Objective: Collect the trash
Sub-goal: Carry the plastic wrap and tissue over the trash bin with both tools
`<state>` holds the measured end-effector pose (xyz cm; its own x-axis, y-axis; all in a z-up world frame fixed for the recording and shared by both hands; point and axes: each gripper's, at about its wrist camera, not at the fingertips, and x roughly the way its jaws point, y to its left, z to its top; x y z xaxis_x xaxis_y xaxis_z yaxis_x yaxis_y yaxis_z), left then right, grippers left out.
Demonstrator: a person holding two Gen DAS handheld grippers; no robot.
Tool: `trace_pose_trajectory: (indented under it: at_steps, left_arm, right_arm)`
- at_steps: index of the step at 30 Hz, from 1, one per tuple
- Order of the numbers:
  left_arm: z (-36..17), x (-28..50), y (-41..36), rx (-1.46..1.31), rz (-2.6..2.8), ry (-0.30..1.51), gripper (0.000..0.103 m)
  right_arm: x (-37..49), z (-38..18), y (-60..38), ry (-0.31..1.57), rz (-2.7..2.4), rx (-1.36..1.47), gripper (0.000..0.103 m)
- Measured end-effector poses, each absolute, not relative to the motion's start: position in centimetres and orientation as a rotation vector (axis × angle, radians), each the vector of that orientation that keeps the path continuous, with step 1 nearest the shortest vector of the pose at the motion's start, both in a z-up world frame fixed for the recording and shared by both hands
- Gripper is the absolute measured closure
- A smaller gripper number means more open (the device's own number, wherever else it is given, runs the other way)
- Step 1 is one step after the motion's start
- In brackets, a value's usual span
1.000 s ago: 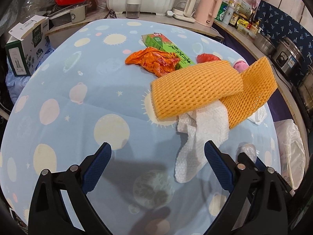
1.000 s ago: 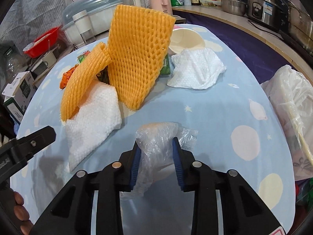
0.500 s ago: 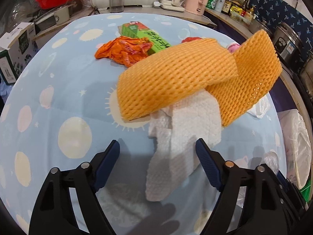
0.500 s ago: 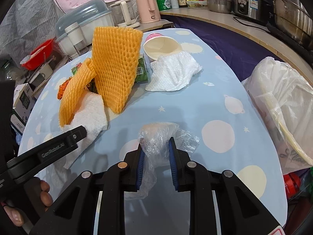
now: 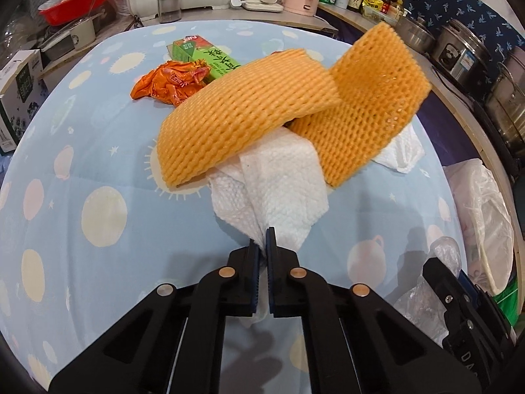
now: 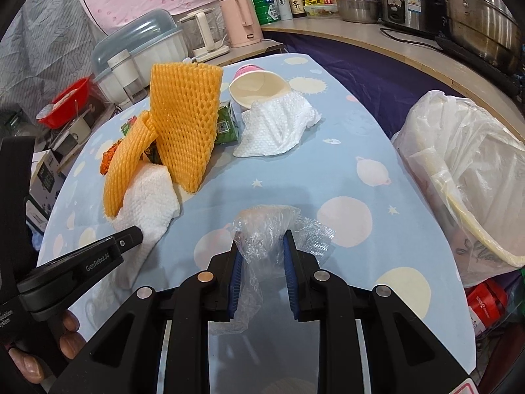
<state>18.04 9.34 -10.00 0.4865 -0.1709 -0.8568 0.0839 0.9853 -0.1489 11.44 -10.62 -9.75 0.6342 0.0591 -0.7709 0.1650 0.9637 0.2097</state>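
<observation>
Since approx. 1 s ago, left tongs [image 5: 263, 239] went from wide open to clamped on crumpled white paper towel [image 5: 282, 193] under orange foam net [image 5: 249, 111], right tongs [image 6: 261, 249] gripping crinkled clear plastic film [image 6: 262, 229] above blue patterned surface [image 6: 347, 170], i.e. both pcs ready for white-lined trash bin [image 6: 466, 170].

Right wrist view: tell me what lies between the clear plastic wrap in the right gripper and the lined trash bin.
Only bare tablecloth separates the plastic wrap from the bin, in the right wrist view.
</observation>
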Motion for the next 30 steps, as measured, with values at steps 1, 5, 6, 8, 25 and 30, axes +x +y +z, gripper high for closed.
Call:
trace_pose_trajectory:
  at_steps: [1, 5, 6, 8, 25, 30]
  left_arm:
    - [-9.7, 17.7, 9.2, -0.090, -0.160, 1.047, 0.100]
    - [-8.2, 16.3, 8.8, -0.093, -0.180, 1.023, 0.100]
    - [-7.8, 16.1, 8.7, -0.094, -0.187, 1.016, 0.100]
    - [-6.8, 15.3, 8.5, -0.100, -0.204, 1.001, 0.100]
    - [0.9, 10.7, 3.8, -0.076, -0.351, 0.846, 0.100]
    - [2.9, 10.0, 0.9, -0.049, -0.405, 0.801, 0.100]
  right_arm:
    - [11.2, -9.6, -10.9, 0.880, -0.063, 0.277, 0.081]
    - [10.1, -8.8, -11.9, 0.854, -0.072, 0.294, 0.081]
    - [9.8, -8.6, -12.2, 0.846, -0.075, 0.300, 0.081]
    - [9.2, -8.2, -12.8, 0.832, -0.081, 0.309, 0.081]
    - [3.6, -5.1, -20.0, 0.699, -0.177, 0.420, 0.081]
    - [2.3, -4.6, -23.1, 0.664, -0.228, 0.457, 0.081]
